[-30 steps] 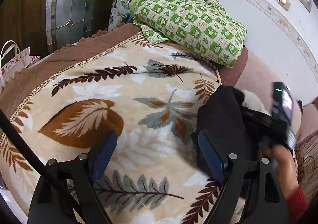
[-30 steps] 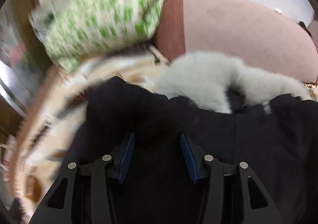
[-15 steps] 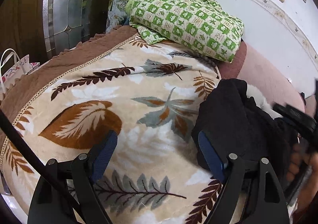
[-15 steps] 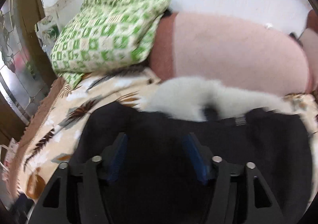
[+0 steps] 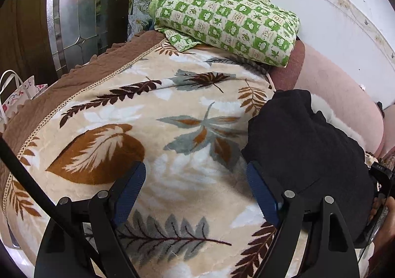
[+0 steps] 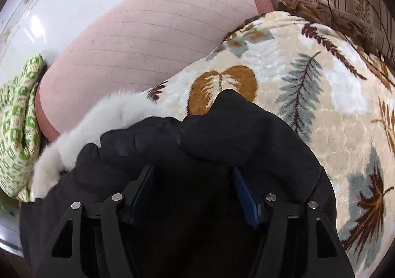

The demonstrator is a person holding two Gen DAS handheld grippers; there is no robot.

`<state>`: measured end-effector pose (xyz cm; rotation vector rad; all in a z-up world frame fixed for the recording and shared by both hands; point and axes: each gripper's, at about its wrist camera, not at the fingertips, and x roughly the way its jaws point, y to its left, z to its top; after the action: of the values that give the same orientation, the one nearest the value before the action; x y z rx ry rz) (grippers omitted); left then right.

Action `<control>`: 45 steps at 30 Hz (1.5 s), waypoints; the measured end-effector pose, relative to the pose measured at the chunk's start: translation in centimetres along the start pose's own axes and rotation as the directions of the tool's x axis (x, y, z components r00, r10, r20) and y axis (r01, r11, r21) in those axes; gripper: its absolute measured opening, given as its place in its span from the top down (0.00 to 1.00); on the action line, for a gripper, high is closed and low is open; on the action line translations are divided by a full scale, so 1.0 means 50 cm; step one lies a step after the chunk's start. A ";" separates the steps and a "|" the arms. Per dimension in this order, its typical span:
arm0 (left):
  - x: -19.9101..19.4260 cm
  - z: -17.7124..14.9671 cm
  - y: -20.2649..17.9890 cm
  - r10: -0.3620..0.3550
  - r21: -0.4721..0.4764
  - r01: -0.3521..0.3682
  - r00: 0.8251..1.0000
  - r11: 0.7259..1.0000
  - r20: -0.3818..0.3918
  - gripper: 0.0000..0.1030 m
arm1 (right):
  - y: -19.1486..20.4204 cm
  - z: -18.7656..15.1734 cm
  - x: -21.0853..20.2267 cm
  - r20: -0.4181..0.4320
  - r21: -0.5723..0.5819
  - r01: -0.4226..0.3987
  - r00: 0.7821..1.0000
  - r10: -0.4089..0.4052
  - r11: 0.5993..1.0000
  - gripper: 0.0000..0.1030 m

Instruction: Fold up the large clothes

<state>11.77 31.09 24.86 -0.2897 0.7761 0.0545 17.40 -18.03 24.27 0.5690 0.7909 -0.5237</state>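
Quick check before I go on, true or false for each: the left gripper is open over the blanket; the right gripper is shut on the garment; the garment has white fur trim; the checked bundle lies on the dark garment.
1. The left gripper is open over the leaf blanket. True.
2. The right gripper is shut on the black garment. False: its fingers stand apart over it.
3. The black garment has white fur trim. True.
4. The green checked bundle lies on the black garment. False: it sits apart, at the blanket's far end.
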 end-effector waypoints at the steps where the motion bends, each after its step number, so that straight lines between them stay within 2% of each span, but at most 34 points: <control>1: -0.002 -0.001 0.000 0.002 0.002 -0.002 1.000 1.000 0.002 0.20 | 0.005 0.001 -0.009 -0.001 -0.018 0.007 1.000 -0.007 1.000 0.35; 4: -0.007 -0.002 -0.002 0.008 0.010 -0.008 1.000 1.000 0.011 0.20 | 0.016 -0.011 -0.055 0.055 -0.023 0.023 0.998 -0.022 0.999 0.35; 8: -0.005 -0.004 0.001 -0.005 -0.004 0.005 1.000 1.000 -0.004 0.20 | -0.015 -0.035 -0.127 0.120 -0.041 -0.031 0.992 0.036 0.999 0.35; 10: -0.004 -0.006 0.001 -0.008 -0.007 0.008 1.000 1.000 -0.008 0.20 | -0.035 -0.053 -0.123 0.094 -0.069 -0.005 0.995 0.012 0.998 0.35; 12: -0.005 -0.008 -0.005 0.000 0.002 0.000 1.000 1.000 -0.005 0.20 | -0.062 -0.085 -0.083 0.033 -0.108 0.020 0.999 -0.016 0.994 0.34; 14: -0.005 -0.010 -0.010 0.007 0.014 -0.007 1.000 1.000 -0.002 0.20 | -0.078 -0.106 -0.057 0.034 -0.136 0.032 0.999 -0.028 0.990 0.26; 17: -0.002 -0.011 -0.014 0.017 0.030 -0.016 1.000 0.999 -0.004 0.20 | -0.075 -0.096 -0.059 0.036 -0.121 0.073 0.997 -0.069 0.990 0.21; 19: 0.002 -0.010 -0.011 0.016 0.027 -0.015 1.000 1.000 -0.014 0.20 | -0.054 -0.088 -0.098 0.090 -0.122 0.135 0.988 -0.124 0.983 0.23; 20: 0.003 -0.009 -0.011 0.016 0.023 -0.015 1.000 1.000 -0.018 0.20 | -0.037 -0.088 -0.124 0.133 -0.132 0.126 0.985 -0.108 0.983 0.24; 22: 0.005 -0.007 -0.008 0.013 0.013 -0.013 1.000 1.000 -0.021 0.20 | 0.009 -0.095 -0.172 0.179 -0.192 0.058 0.984 -0.023 0.980 0.24; 24: 0.004 -0.007 -0.008 0.021 0.015 -0.021 1.000 1.000 -0.019 0.20 | 0.063 -0.113 -0.186 0.165 -0.265 0.004 0.985 0.041 0.964 0.24; 26: 0.004 -0.008 -0.009 0.028 0.022 -0.028 0.999 0.999 -0.019 0.20 | 0.099 -0.131 -0.166 0.111 -0.306 -0.038 0.991 0.075 0.951 0.24; 28: 0.005 -0.008 -0.007 0.031 0.022 -0.030 0.999 0.999 -0.025 0.20 | 0.123 -0.156 -0.108 0.047 -0.339 -0.025 0.998 0.044 0.941 0.24; 30: 0.007 -0.006 -0.002 0.029 0.013 -0.029 0.999 0.999 -0.032 0.20 | 0.137 -0.177 -0.061 0.041 -0.405 0.029 0.999 -0.014 0.914 0.19; 33: 0.005 -0.001 0.006 0.022 -0.006 -0.022 0.999 1.000 -0.039 0.20 | 0.157 -0.169 -0.095 0.083 -0.404 0.092 0.994 -0.064 0.910 0.19; 34: 0.004 0.001 0.009 0.020 -0.014 -0.021 0.999 1.000 -0.036 0.20 | 0.165 -0.168 -0.119 0.116 -0.396 0.081 0.993 -0.038 0.915 0.25; 36: 0.004 0.003 0.011 0.025 -0.021 -0.025 0.999 0.999 -0.033 0.20 | 0.198 -0.178 -0.173 0.173 -0.417 0.018 0.983 0.060 0.909 0.25; 39: 0.007 0.001 0.011 0.027 -0.021 -0.028 0.999 0.999 -0.043 0.20 | 0.270 -0.207 -0.183 0.116 -0.504 -0.068 0.983 0.145 0.861 0.25; 41: 0.009 0.001 0.010 0.029 -0.015 -0.029 0.998 0.999 -0.047 0.20 | 0.319 -0.239 -0.151 0.059 -0.558 -0.106 0.984 0.167 0.823 0.26; 44: 0.008 0.002 0.009 0.028 -0.015 -0.028 0.999 0.999 -0.045 0.20 | 0.352 -0.279 -0.066 -0.006 -0.607 -0.075 0.996 0.090 0.791 0.23; 45: 0.007 0.002 0.010 0.025 -0.017 -0.026 0.999 1.000 -0.045 0.20 | 0.352 -0.274 -0.055 -0.024 -0.593 -0.081 0.996 0.083 0.801 0.22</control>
<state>12.02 31.59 24.58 -0.2986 0.8241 0.0787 19.85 4.29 23.38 0.0132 0.8702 -0.1697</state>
